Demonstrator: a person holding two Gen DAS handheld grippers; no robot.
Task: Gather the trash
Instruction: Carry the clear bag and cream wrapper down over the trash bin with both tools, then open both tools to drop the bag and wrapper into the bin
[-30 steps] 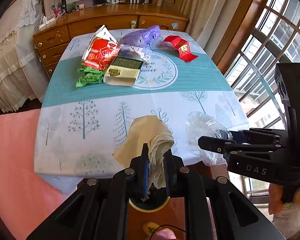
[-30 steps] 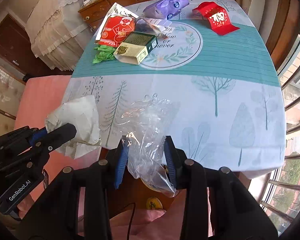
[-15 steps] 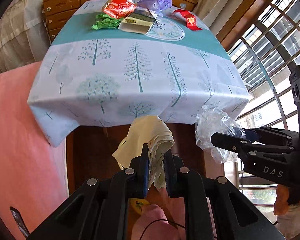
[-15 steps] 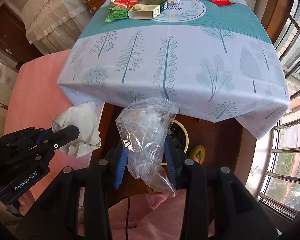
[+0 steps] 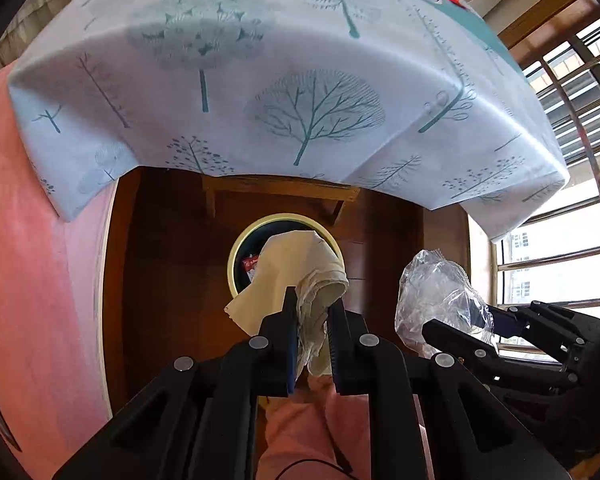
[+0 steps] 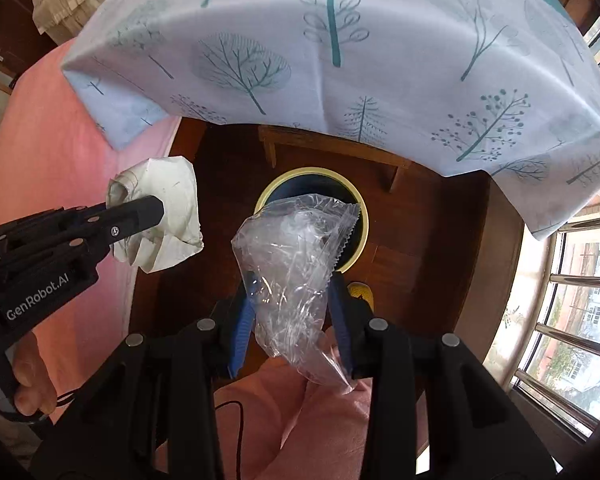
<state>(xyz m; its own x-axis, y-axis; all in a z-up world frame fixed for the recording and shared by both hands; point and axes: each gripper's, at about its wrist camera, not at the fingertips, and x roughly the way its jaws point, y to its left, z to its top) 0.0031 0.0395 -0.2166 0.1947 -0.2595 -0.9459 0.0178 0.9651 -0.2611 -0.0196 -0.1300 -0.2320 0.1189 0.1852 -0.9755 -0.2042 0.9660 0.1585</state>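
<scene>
My left gripper (image 5: 311,300) is shut on a crumpled cream paper napkin (image 5: 300,268), which hangs over a round bin with a yellow rim (image 5: 235,258) on the wooden floor under the table. My right gripper (image 6: 293,280) is shut on a crinkled clear plastic bag (image 6: 295,248), held above the same bin (image 6: 358,200). In the left wrist view the bag (image 5: 436,292) and right gripper sit at the right. The right wrist view has the napkin (image 6: 167,204) in the left gripper at the left. Some red-printed trash (image 5: 251,265) lies inside the bin.
The tree-print tablecloth (image 5: 300,80) overhangs the table edge just beyond the bin. A wooden table rail (image 5: 279,188) runs beneath it. Pink fabric (image 5: 39,280) lies on the left and over a person's lap below. Barred windows (image 6: 572,300) are on the right. A yellow object (image 6: 362,292) lies beside the bin.
Both grippers have dropped from above the tabletop to below its edge, carrying the napkin and the plastic bag. The bin under the table has come into view beneath them.
</scene>
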